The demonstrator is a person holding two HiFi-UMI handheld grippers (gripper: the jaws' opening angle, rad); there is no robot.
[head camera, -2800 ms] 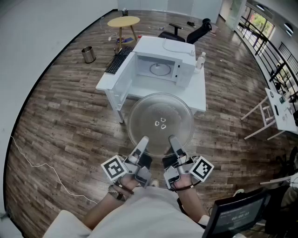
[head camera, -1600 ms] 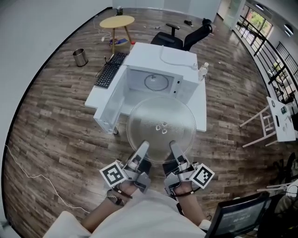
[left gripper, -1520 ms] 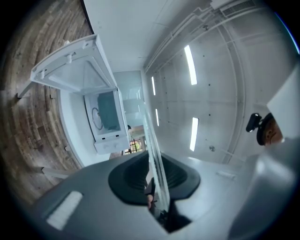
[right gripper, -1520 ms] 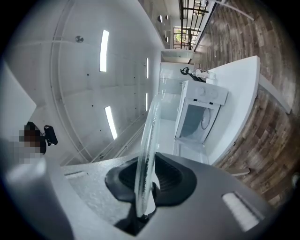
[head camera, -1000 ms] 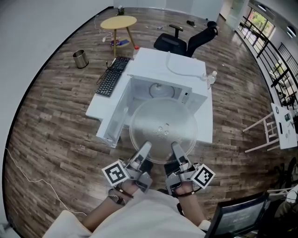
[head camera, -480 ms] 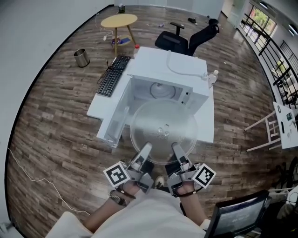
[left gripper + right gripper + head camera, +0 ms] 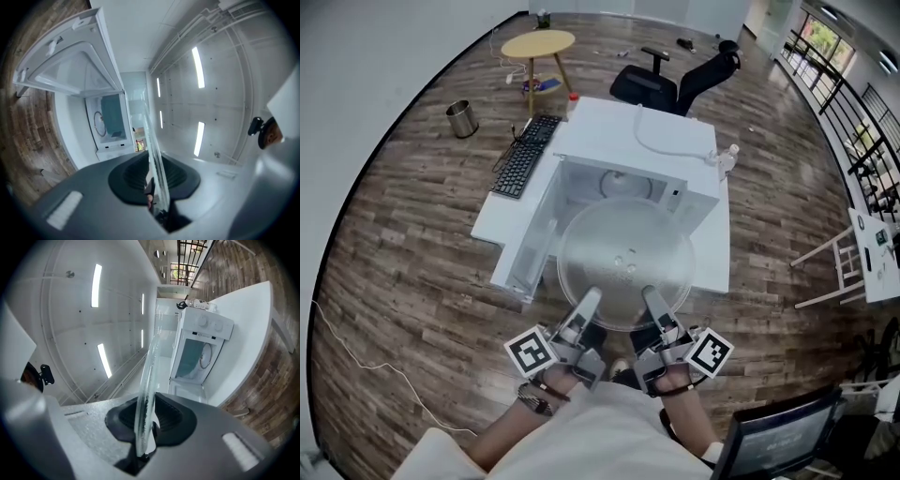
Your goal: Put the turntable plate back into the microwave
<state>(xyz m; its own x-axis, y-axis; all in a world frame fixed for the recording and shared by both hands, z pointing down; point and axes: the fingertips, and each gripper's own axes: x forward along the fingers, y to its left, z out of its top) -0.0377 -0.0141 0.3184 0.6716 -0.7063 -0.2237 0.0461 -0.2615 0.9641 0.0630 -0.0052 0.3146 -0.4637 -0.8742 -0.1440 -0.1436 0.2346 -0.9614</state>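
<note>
In the head view a round clear glass turntable plate [image 7: 625, 264] is held level in front of the white microwave [image 7: 675, 173]. Its far rim overlaps the open cavity [image 7: 614, 185]. The door [image 7: 530, 246] hangs open to the left. My left gripper [image 7: 589, 300] and right gripper [image 7: 648, 297] are both shut on the plate's near rim, side by side. In the left gripper view the plate's edge [image 7: 153, 150] runs up from between the dark pads of that gripper [image 7: 154, 187]. In the right gripper view the plate's rim [image 7: 148, 376] is clamped the same way in that gripper [image 7: 143, 427].
The microwave stands on a white table [image 7: 717, 253] with a black keyboard [image 7: 517, 155] at its left and a bottle [image 7: 727, 157] at its right. A cable [image 7: 666, 145] lies on the microwave's top. Behind are an office chair [image 7: 675, 80], a round wooden table [image 7: 542, 42] and a metal bin [image 7: 461, 119].
The microwave has come nearer over the earlier frames, and the plate now overlaps its opening. In the last second almost nothing shifts. Both grippers keep their hold on the rim.
</note>
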